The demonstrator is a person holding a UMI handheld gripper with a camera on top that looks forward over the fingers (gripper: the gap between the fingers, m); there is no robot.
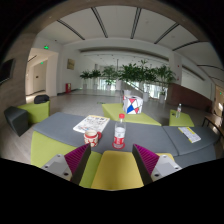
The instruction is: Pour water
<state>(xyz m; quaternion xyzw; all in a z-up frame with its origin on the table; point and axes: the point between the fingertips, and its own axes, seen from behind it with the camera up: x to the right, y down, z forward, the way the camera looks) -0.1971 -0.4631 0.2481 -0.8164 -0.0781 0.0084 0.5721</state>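
A clear plastic bottle with a red label and red cap stands upright on the table, just ahead of my fingers. A small red and white cup stands to its left. My gripper is open, its magenta pads wide apart, and nothing is between them. Both the bottle and the cup stand beyond the fingertips, apart from them.
Papers lie behind the cup. A red, white and blue box stands farther back. A small bottle and papers lie at the far right. Dark chairs stand at the left. Potted plants line the hall behind.
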